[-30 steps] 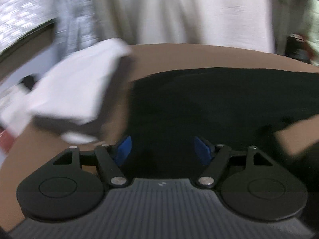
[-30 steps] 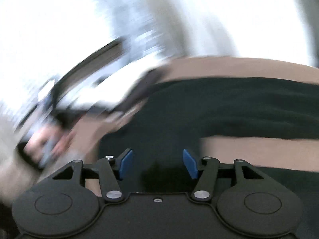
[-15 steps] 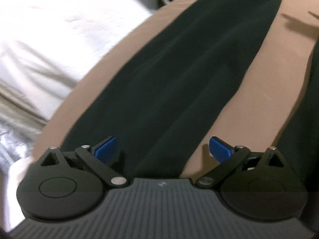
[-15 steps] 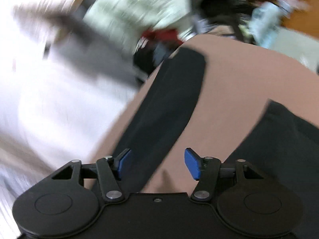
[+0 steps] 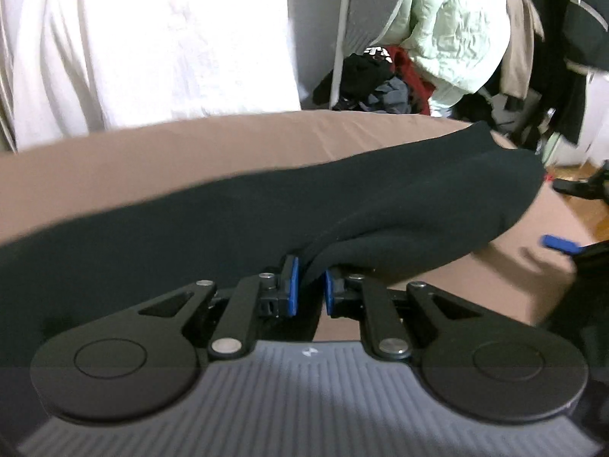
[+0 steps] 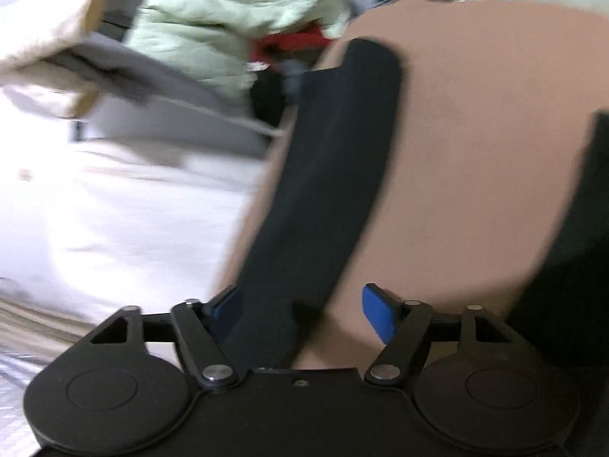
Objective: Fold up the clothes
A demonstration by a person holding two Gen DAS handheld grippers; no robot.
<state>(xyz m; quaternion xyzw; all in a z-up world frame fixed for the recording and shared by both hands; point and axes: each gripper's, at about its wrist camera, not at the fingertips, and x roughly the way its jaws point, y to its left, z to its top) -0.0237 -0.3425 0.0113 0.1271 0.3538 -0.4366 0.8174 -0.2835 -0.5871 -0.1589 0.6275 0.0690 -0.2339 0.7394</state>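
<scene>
On the left, the left tool (image 5: 309, 285) has just snapped its jaws together, and there's cloth in the bite: a bunched edge of the black garment (image 5: 266, 221) is clenched between the blue pads (image 5: 291, 285). Half a second ago those jaws were spread wide over flat fabric, so this is a fresh catch. From the pinch the dark sleeve-like strip runs away to the right across the brown surface (image 5: 152, 152), its rounded end close to the far edge.

Moving right, a blue fingertip of the other tool peeks in at the left camera's right edge, near the grip.

In its own view the right tool (image 6: 300, 312) is released, jaws wide and just been spreading further. The black strip passes between its pads and lies flat on the surface, but neither pad presses on it. Another dark piece of cloth (image 6: 571, 247) lies at the far right, and it's a blurry view.

Behind the surface is a jumble: white fabric, a pale green jacket (image 5: 449, 38), a clothes heap.

My read: one hand has its hold, the other is lining up for a second, and a fold should follow once both grip.
</scene>
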